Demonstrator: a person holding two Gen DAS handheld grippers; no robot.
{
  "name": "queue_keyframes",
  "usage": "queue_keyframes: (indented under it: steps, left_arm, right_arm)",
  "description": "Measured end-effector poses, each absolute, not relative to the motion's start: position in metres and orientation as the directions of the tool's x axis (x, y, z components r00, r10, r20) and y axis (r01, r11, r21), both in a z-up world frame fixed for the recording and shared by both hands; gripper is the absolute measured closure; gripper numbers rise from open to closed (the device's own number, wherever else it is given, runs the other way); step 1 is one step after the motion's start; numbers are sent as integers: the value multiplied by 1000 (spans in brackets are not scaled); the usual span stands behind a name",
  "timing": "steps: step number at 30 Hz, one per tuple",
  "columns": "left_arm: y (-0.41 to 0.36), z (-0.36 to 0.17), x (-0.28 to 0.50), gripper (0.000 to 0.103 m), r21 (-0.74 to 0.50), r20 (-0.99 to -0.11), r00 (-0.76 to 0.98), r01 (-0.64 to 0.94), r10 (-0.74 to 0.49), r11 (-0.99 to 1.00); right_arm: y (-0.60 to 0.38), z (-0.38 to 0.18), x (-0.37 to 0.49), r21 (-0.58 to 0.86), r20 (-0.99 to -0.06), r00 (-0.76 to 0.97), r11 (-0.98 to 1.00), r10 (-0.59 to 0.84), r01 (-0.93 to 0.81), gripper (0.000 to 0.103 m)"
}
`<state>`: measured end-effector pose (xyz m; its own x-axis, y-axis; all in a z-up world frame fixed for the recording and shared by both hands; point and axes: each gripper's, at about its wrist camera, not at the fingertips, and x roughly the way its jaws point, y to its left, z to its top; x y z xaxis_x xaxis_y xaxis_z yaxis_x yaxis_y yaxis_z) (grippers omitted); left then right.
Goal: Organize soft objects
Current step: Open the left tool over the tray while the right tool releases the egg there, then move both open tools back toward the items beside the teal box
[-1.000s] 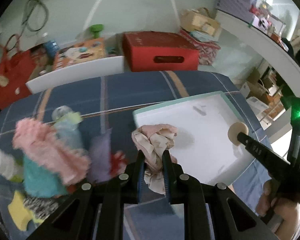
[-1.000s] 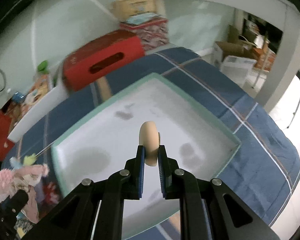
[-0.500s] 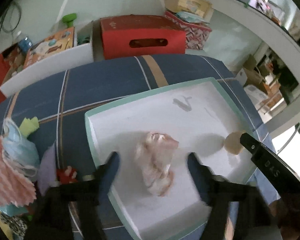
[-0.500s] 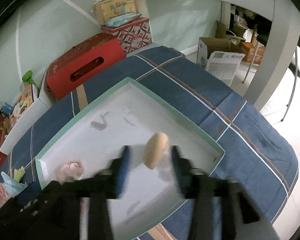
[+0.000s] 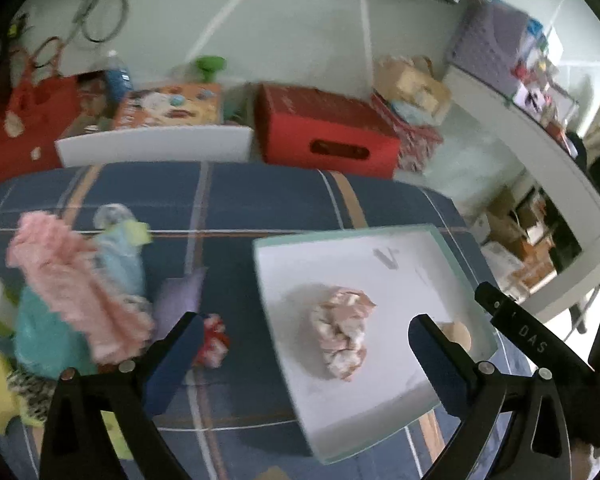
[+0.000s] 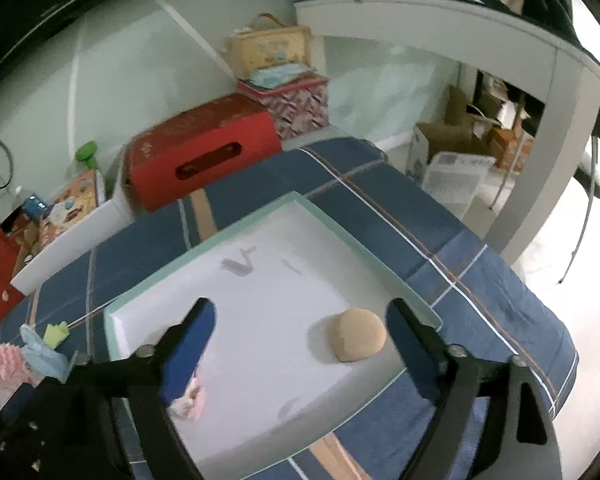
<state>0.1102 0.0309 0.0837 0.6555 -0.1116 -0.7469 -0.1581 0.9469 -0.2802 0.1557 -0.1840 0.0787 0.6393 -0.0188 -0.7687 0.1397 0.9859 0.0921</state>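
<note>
A white tray with a pale green rim [image 5: 342, 239] [image 6: 364, 245] lies on the blue plaid cloth. Inside it rests a crumpled pink-and-cream cloth [image 5: 342, 332], partly hidden in the right wrist view [image 6: 192, 402]. A tan round puff [image 6: 357, 334] lies near the tray's right corner, its edge showing behind a finger in the left wrist view [image 5: 458, 334]. My left gripper [image 5: 302, 350] is open above the tray's near-left side. My right gripper [image 6: 300, 332] is open over the tray, the puff just inside its right finger. Neither holds anything.
Left of the tray lies a heap of soft things: a fluffy pink cloth [image 5: 74, 280], a light blue mask [image 5: 118, 258], a purple piece [image 5: 182, 300], a small red-and-white item [image 5: 212, 340], teal and yellow pieces. A red box [image 5: 324, 132] [image 6: 204, 156] stands behind the table.
Both grippers opened. The left one let go of the pink-and-cream cloth in the tray, the right one dropped the tan puff, and both have pulled back from the tray.
</note>
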Motion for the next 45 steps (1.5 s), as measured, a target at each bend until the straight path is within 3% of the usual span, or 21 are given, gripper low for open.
queue_keyframes:
  steps: [6, 28, 34, 45]
  left_arm:
    - [78, 94, 73, 0, -294, -714, 700, -266, -25, 918]
    - [237, 92, -59, 0, -303, -706, 644, -651, 294, 696]
    - [264, 77, -78, 0, -193, -762, 528, -738, 375, 647]
    - [284, 28, -76, 0, -130, -862, 396, -777, 317, 616]
  right_arm:
    - [-158, 88, 147, 86, -746, 665, 995, 28, 55, 2]
    - [-32, 77, 85, 125, -770, 564, 937, 298, -325, 2]
    - [13, 61, 65, 121, -807, 485, 898, 338, -424, 2]
    - [90, 5, 30, 29, -901, 337, 814, 272, -580, 2]
